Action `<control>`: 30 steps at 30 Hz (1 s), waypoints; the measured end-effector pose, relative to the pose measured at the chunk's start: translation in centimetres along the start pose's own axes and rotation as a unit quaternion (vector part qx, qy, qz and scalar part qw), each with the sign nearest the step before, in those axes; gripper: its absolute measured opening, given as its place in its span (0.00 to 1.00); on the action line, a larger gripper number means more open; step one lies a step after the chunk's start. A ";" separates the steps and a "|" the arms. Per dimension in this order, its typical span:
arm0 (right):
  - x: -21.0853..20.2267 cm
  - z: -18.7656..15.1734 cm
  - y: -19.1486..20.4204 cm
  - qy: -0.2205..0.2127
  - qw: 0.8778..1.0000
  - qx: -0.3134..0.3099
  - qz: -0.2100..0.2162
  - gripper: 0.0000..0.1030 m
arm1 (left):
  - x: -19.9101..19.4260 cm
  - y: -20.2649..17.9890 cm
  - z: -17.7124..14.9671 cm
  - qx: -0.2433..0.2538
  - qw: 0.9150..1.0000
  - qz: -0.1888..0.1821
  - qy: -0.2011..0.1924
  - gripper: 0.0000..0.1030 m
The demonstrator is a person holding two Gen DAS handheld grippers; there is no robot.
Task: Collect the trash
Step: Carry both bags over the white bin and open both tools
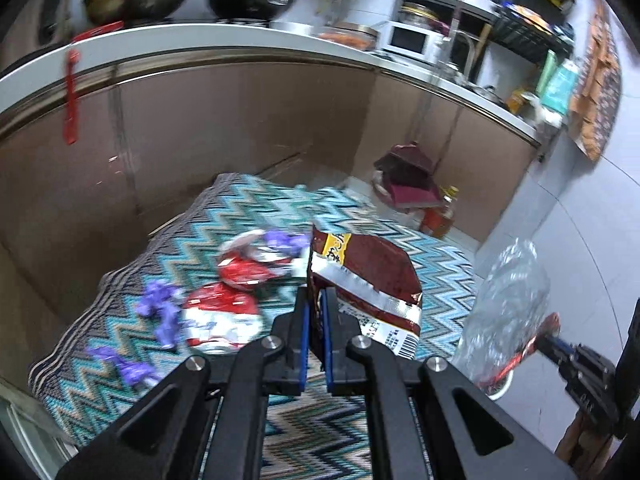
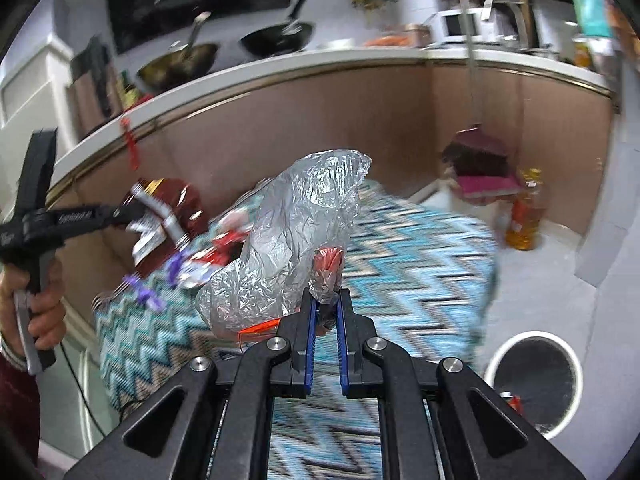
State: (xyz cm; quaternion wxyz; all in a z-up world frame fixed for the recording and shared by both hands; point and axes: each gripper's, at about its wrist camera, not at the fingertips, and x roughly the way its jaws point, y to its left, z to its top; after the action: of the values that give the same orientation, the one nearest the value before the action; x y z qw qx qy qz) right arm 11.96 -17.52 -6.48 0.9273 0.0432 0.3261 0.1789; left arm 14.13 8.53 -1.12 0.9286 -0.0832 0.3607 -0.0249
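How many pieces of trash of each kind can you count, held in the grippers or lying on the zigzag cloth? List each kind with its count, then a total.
Dark red snack bag, held in the left gripper: 1
Clear plastic bag, held in the right gripper: 1
Red and silver wrappers on the cloth: 2
Purple wrappers: 3
Total: 7

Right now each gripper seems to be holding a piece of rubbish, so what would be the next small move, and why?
Probably carry the right gripper, shut on the clear plastic bag, over the white bin on the floor to its right. The left gripper grips the dark red snack bag, and more wrappers remain on the cloth.
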 end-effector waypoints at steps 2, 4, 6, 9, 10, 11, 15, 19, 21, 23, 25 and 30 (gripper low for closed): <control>-1.0 0.2 -1.7 -0.008 1.000 0.010 -0.024 0.09 | 0.8 -2.5 0.1 0.016 1.000 -0.016 0.006 0.05; -2.1 0.2 -4.1 -0.016 0.998 0.025 -0.059 0.09 | 1.7 -5.3 0.2 0.032 0.999 -0.032 0.014 0.05; -3.2 0.1 -6.7 -0.022 0.994 0.041 -0.094 0.09 | 3.0 -8.6 0.2 0.052 0.997 -0.049 0.024 0.05; -4.5 -0.4 -10.4 -0.027 0.988 0.063 -0.139 0.09 | 5.2 -14.1 0.0 0.090 0.993 -0.071 0.041 0.05; -5.0 -0.8 -11.9 -0.028 0.984 0.070 -0.162 0.09 | 5.9 -15.8 -0.2 0.103 0.991 -0.076 0.046 0.05; -5.3 -1.1 -13.4 -0.028 0.979 0.076 -0.185 0.09 | 6.7 -17.6 -0.4 0.116 0.989 -0.080 0.051 0.05; -5.4 -2.6 -18.2 -0.013 0.963 0.093 -0.252 0.09 | 10.6 -24.9 -1.4 0.160 0.979 -0.100 0.077 0.05; -4.5 -4.4 -23.0 0.015 0.948 0.110 -0.299 0.09 | 14.7 -31.3 -3.4 0.203 0.969 -0.104 0.100 0.05; -3.5 -5.2 -24.8 0.031 0.943 0.118 -0.310 0.09 | 17.0 -33.9 -4.6 0.222 0.964 -0.096 0.111 0.05; -2.6 -5.8 -26.2 0.045 0.939 0.119 -0.318 0.09 | 19.3 -36.0 -5.7 0.230 0.960 -0.094 0.130 0.06; -1.1 -6.4 -27.3 0.061 0.937 0.122 -0.323 0.09 | 21.4 -37.7 -6.6 0.238 0.956 -0.092 0.143 0.06; 2.1 -7.6 -29.6 0.089 0.932 0.132 -0.325 0.09 | 25.2 -40.5 -8.4 0.252 0.950 -0.082 0.165 0.09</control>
State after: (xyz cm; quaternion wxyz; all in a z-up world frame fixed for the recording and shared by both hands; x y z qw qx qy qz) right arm 17.69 -44.61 -19.48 0.8880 0.0407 0.4239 -0.1733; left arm 27.67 -35.20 -17.04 0.8418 0.1295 0.4826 -0.2043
